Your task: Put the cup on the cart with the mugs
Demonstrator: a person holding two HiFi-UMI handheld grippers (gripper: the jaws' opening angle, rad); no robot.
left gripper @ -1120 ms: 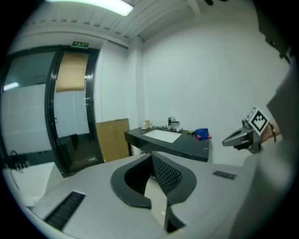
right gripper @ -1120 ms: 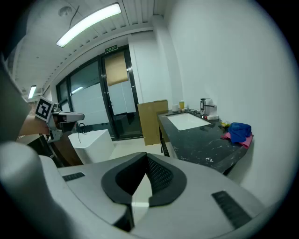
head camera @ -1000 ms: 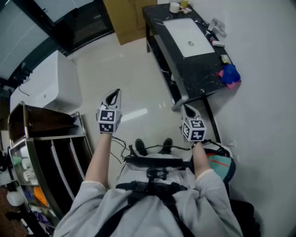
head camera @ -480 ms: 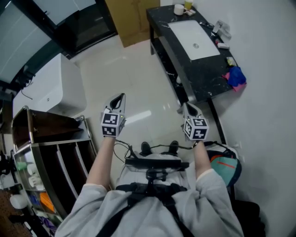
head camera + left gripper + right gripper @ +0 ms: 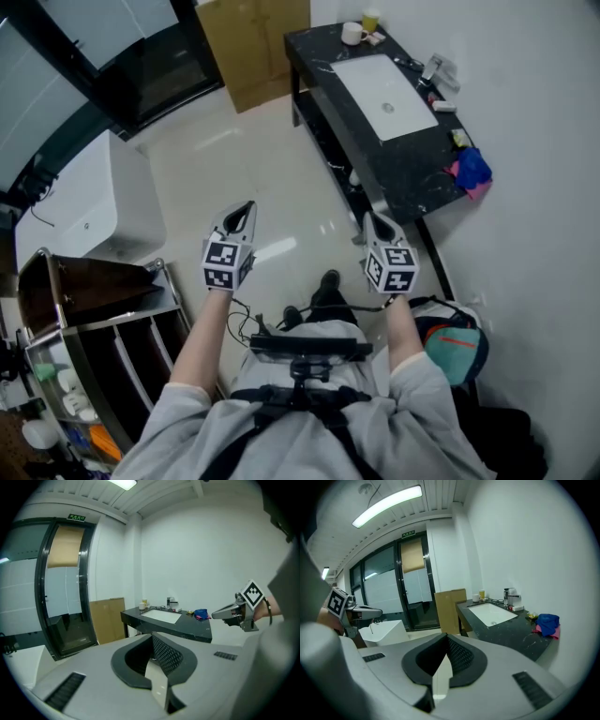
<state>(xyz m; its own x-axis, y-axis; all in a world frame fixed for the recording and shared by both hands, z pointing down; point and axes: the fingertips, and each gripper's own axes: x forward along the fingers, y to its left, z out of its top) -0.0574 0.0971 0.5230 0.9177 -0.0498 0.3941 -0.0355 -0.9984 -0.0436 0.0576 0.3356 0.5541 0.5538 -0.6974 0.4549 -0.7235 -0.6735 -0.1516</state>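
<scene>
Both grippers have drifted forward over the pale floor as I walk toward the sink counter. From left to right: the cart (image 5: 94,281) sits at near left, the left gripper (image 5: 246,208) and right gripper (image 5: 367,218) each have their jaws closed together on nothing, and the black counter (image 5: 412,159) runs to the far right, with the white cup (image 5: 352,34) at its far end. I judge this to be the approach step; next I must close in and open a claw around that cup.

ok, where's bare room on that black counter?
Bare: the dark stretch of counter between the sink and the blue cloth. Crowded: far end with the white cup, and the wall side by the faucet.
</scene>
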